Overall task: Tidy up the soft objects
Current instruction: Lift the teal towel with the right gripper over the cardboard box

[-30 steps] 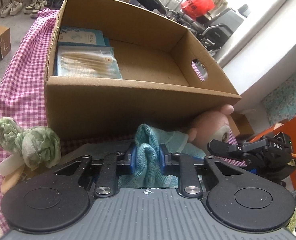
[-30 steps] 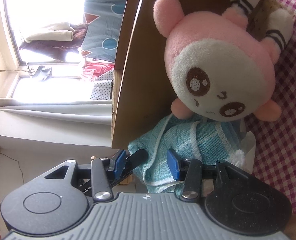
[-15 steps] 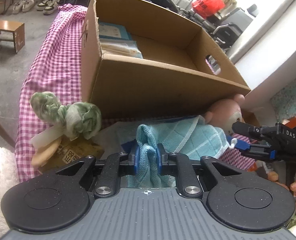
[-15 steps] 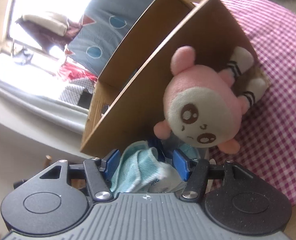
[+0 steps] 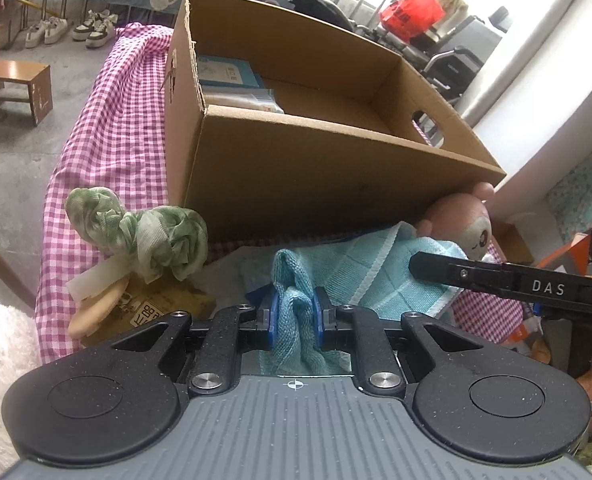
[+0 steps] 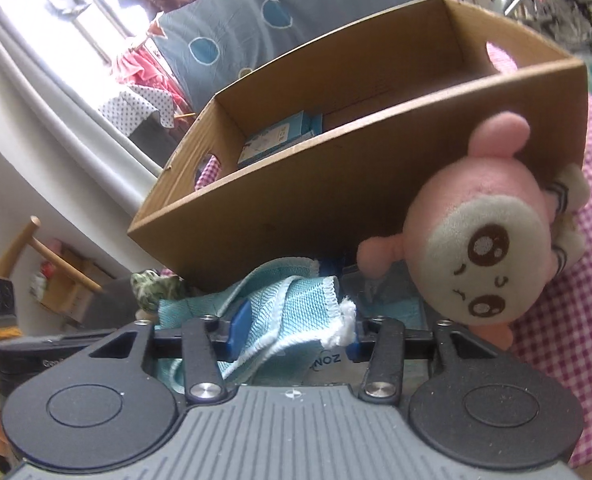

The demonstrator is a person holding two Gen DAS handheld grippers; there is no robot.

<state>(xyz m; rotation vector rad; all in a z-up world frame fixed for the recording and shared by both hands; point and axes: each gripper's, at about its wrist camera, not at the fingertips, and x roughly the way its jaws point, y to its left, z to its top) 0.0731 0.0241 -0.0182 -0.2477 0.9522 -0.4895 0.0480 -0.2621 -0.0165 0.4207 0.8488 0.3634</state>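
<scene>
A light blue towel [image 5: 359, 272] lies in front of a cardboard box [image 5: 319, 172]. My left gripper [image 5: 295, 314] is shut on a bunched fold of the towel. My right gripper [image 6: 292, 330] has the towel's other edge [image 6: 296, 304] between its jaws, which stand apart around it; its finger also shows in the left wrist view [image 5: 495, 278]. A pink plush toy [image 6: 483, 256] leans on the box's front wall, right of the towel. A green knotted cloth [image 5: 144, 236] lies to the left.
The box [image 6: 335, 184] holds blue flat packets [image 5: 224, 72] at its left end. A yellow packet [image 5: 152, 308] lies under the green cloth. The pink checked tablecloth [image 5: 112, 128] covers the table. A small wooden stool [image 5: 16, 88] stands on the floor at far left.
Both grippers have pulled back from the box with the towel, which is now stretched between them. The right wrist view has risen and now looks into the box.
</scene>
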